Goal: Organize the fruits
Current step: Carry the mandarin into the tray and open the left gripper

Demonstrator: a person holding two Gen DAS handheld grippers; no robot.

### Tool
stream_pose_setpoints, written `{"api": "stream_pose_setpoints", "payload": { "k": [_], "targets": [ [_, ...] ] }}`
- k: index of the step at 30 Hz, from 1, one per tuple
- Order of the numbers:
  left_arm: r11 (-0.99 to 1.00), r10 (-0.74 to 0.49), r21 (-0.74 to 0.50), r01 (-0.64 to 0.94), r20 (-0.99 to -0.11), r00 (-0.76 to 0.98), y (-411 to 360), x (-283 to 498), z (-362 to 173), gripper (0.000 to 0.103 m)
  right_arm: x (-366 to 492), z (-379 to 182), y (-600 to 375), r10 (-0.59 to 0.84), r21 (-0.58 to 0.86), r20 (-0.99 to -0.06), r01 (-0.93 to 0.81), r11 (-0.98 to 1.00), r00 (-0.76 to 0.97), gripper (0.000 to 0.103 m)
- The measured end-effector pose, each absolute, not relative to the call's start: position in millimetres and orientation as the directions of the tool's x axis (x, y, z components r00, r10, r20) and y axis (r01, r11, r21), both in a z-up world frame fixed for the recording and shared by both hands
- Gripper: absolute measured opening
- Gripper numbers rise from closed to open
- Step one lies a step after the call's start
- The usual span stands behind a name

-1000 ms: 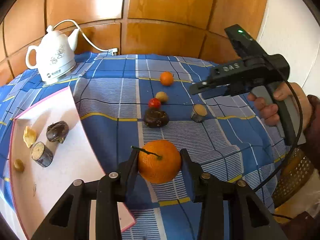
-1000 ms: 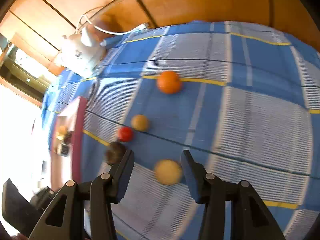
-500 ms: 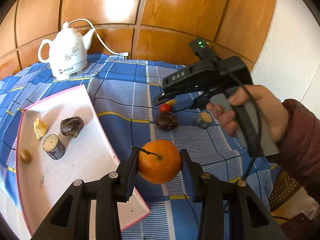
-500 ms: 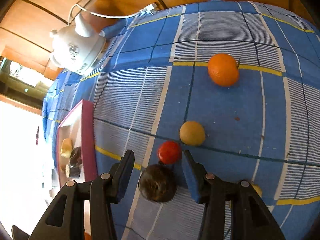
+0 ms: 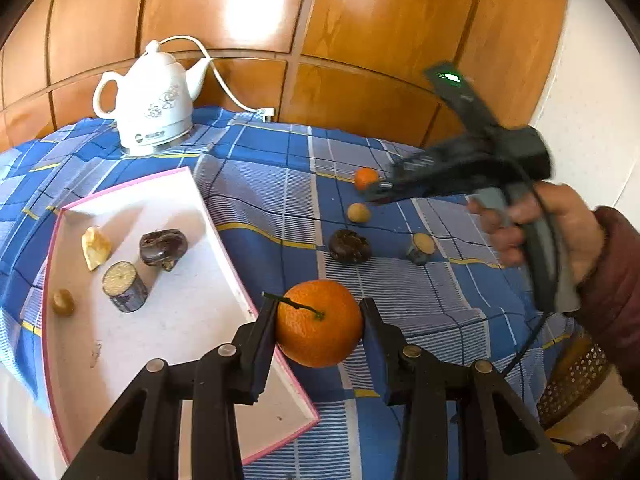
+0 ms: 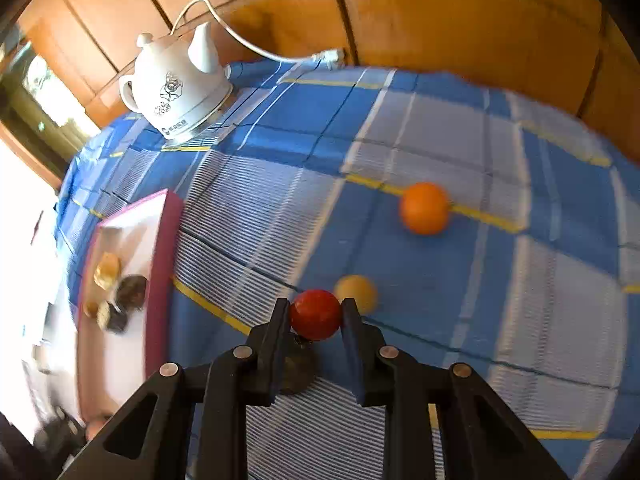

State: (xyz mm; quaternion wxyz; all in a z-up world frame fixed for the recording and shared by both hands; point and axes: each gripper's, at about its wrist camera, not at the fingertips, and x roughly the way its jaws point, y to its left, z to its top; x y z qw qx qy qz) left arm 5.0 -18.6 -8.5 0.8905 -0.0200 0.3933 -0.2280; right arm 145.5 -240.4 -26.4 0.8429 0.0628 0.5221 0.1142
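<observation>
**Two Claws, Two Round Fruits**

The left claw point(image 5: 319, 322) holds a big orange point(image 5: 319, 323) tight between its two black fingers. The orange has a thin green stem on top. It hangs just above the near corner of the tray and the cloth beside it.

The right claw point(image 6: 316, 314) has just been closing, and now it is closed on a small red fruit point(image 6: 316, 314). Its fingers press on both sides of the fruit. A hand point(image 5: 560, 236) in a dark red sleeve point(image 5: 616, 280) grips this claw's handle. This claw looks blurry in the left view.

A blue checked cloth point(image 5: 280, 184) with yellow lines covers the table. Behind it stands a wall of brown wood panels point(image 5: 360, 20).

A white tray point(image 5: 180, 340) with a pink rim lies on the left side of the cloth. Far back sits a white kettle point(image 5: 150, 98) with a white cord.

In the tray lie a dark brown fruit point(image 5: 163, 245), a short purple stump with a pale top point(image 5: 123, 286), a yellow piece point(image 5: 95, 242) and a small tan nut point(image 5: 63, 301).

Out on the cloth sit more fruits, well apart from the tray. There is a dark lumpy fruit point(image 5: 350, 245), a second short stump point(image 5: 421, 247), a small orange point(image 6: 425, 208) farther back, and a little tan ball point(image 6: 356, 293). The tan ball lies just behind the red fruit in the right claw's view.
</observation>
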Motion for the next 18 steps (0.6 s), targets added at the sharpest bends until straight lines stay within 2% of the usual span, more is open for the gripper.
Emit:
{"api": "stream_pose_setpoints", "payload": {
  "k": [4, 8, 13, 18],
  "targets": [
    [0.907, -0.404, -0.219, 0.359, -0.692, 0.599, -12.4, 5.8, -7.5, 0.041, 130.8, -30.1, -273.3, 0.140, 0.095, -0.885, -0.121, 0.988, 0.444, 0.026],
    [0.919, -0.381, -0.216, 0.329, -0.696, 0.609, -9.3, 6.1, -6.1, 0.041, 125.2, -46.2, -314.2, 0.016, 0.004, -0.896, -0.027, 1.000, 0.443, 0.026],
    [0.929, -0.358, -0.206, 0.307, -0.706, 0.611, -8.6, 8.8, -6.6, 0.041, 125.0, -69.0, -357.2, 0.015, 0.057, -0.912, 0.091, 0.994, 0.409, 0.026],
    [0.937, -0.337, -0.186, 0.297, -0.712, 0.616, -9.9, 8.6, -7.0, 0.041, 128.6, -76.5, -361.6, 0.033, 0.075, -0.917, 0.091, 0.993, 0.397, 0.026]
  ]
}}
